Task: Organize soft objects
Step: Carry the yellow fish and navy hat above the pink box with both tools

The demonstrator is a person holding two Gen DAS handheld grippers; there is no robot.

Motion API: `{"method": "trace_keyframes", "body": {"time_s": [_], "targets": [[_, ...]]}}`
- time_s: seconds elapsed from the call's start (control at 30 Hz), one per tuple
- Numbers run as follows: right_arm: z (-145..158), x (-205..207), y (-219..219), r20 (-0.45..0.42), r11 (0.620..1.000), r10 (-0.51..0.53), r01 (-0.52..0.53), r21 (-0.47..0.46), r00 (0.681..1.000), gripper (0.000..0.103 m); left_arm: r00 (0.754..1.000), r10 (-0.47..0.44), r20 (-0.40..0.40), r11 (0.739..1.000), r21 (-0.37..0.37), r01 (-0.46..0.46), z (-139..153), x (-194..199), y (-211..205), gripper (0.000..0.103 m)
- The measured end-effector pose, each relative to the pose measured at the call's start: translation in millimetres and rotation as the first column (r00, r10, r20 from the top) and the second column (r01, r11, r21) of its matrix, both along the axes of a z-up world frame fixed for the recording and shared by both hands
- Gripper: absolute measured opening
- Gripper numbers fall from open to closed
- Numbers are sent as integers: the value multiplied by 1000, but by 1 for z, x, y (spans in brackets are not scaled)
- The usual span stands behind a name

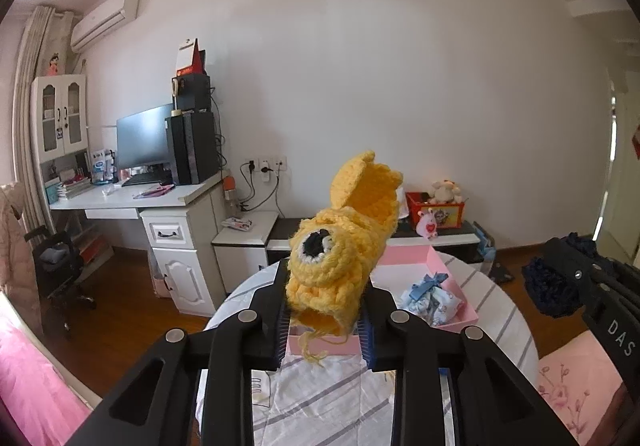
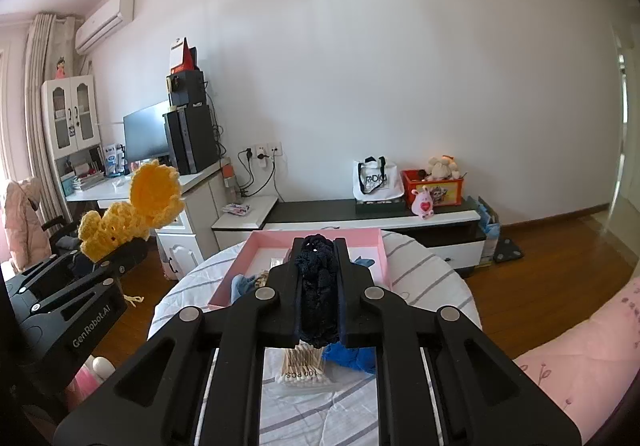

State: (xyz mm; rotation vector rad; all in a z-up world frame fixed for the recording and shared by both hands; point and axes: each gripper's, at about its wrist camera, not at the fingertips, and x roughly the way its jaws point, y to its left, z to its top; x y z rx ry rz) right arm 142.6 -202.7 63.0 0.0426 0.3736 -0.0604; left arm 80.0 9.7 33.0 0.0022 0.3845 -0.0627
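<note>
1. Your left gripper (image 1: 326, 310) is clamped on the yellow crochet toy (image 1: 340, 258). Both pads press its lower end, and the toy's long axis runs up and away from the jaws toward about 1 o'clock in the left wrist view, with a loose yarn tail hanging below.
2. Your right gripper (image 2: 320, 286) is closed on the dark navy knitted piece (image 2: 318, 286). It lies lengthwise between the fingers, its long axis along the line they point, from 6 to 12 o'clock in the right wrist view.
3. The relation that matters: the pink box (image 2: 378, 246) sits open on the table, straight ahead at 12 o'clock from the right gripper and just under its tips. From the left gripper it lies ahead and slightly toward 2 o'clock, partly hidden behind the toy. By my reading, your right hand is nearer the box, so the navy piece is likely the easier drop.
4. A blue-and-white bow pouch (image 1: 426, 296) already lies in the box, so aim for bare floor beside it.
5. The round table wears a striped cloth (image 2: 424, 282). A pack of cotton swabs (image 2: 304, 366) and a blue cloth (image 2: 354, 358) lie at 6 o'clock beneath your right jaws.
6. Around you: a bedroom with wood flooring, a desk at 9 o'clock and a low cabinet along the far wall.
</note>
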Motion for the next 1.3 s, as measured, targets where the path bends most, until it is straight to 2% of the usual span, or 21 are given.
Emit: {"method": "trace_keyframes", "body": {"time_s": [0.33,0.9,1.07,1.3], "targets": [[-2,-2,4,14,1000,-11,11,-18,1000,10,1000,14,12,1000,18,-14,-9,2,-10,24],[-15,28,7,-51,1000,0,-1,-16,999,10,998,-6,-69,999,32,8,-14,48,-14,24],[-23,41,4,-71,1000,-5,5,-4,997,10,994,-6,-113,999,35,10,-18,73,-15,24],[-39,75,0,-131,1000,-2,0,-12,991,10,984,1,-181,999,40,6,-24,130,-19,24]]}}
